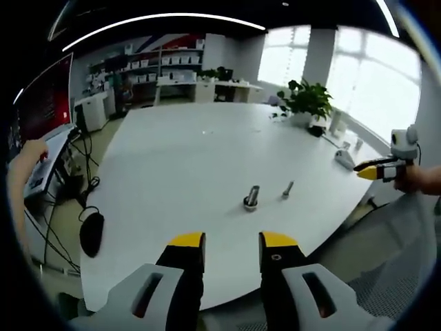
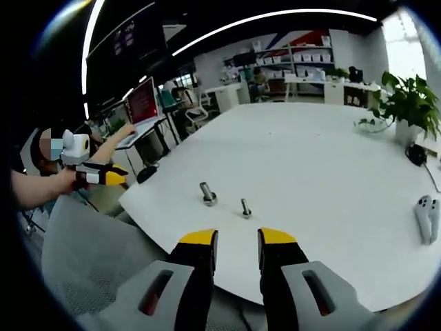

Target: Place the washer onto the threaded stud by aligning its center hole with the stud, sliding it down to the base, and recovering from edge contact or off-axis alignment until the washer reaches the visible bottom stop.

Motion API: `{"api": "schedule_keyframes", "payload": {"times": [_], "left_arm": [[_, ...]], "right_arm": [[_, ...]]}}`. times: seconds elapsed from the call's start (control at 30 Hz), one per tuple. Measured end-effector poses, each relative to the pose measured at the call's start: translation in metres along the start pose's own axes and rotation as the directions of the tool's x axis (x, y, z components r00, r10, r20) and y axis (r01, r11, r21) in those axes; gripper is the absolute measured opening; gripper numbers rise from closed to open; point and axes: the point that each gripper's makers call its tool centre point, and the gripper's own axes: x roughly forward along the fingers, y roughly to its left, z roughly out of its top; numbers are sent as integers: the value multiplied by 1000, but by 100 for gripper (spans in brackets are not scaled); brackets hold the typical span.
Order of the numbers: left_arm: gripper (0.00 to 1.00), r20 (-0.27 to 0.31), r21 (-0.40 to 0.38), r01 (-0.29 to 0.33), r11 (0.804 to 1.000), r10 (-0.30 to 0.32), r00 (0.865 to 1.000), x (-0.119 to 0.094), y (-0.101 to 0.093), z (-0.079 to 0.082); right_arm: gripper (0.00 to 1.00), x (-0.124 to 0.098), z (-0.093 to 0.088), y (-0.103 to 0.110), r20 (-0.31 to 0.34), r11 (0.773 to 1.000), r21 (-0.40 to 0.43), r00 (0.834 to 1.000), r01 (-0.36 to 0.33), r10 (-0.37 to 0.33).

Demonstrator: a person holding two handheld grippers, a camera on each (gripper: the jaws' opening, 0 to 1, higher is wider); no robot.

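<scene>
Left gripper view: left gripper (image 1: 232, 243) hangs off the near edge of the white table (image 1: 186, 158), yellow-tipped jaws apart, nothing between them.
Stud: threaded stud (image 1: 252, 198) stands upright on the table, straight beyond the left gripper's jaws, well apart from them.
Washer: too small to pick out for certain; a dark ring at the stud's foot may be a base or the washer, I cannot tell which.
Bolt: smaller bolt (image 1: 287, 188) stands just beside the stud.
Far side: right gripper (image 1: 368, 169) pokes in past the table edge, well away from the stud, held by a hand (image 1: 413, 178).
Plant: potted plant (image 1: 306, 103) sits at the table's far edge beyond the stud.
Right gripper view: right gripper (image 2: 236, 243) is released too, jaws parted and empty, short of the table (image 2: 310, 158) edge.
Stud again: stud (image 2: 207, 194) and bolt (image 2: 244, 207) stand near that edge, beyond the jaws.
Other claw: left gripper (image 2: 110, 176) hovers off the table, well apart from the stud.
Controller: white controller (image 2: 427, 217) lies far from the stud.
</scene>
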Motion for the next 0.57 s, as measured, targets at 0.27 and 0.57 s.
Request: {"api": "schedule_keyframes", "payload": {"times": [0.27, 0.57], "left_arm": [[29, -13, 10, -5, 1000, 5, 1000, 1, 1, -2], [29, -20, 17, -12, 1000, 12, 1000, 1, 1, -3]], "right_arm": [[26, 2, -1, 5, -9, 1000, -10, 1000, -26, 26], [26, -1, 0, 1, 6, 1000, -2, 1000, -6, 6]]}}
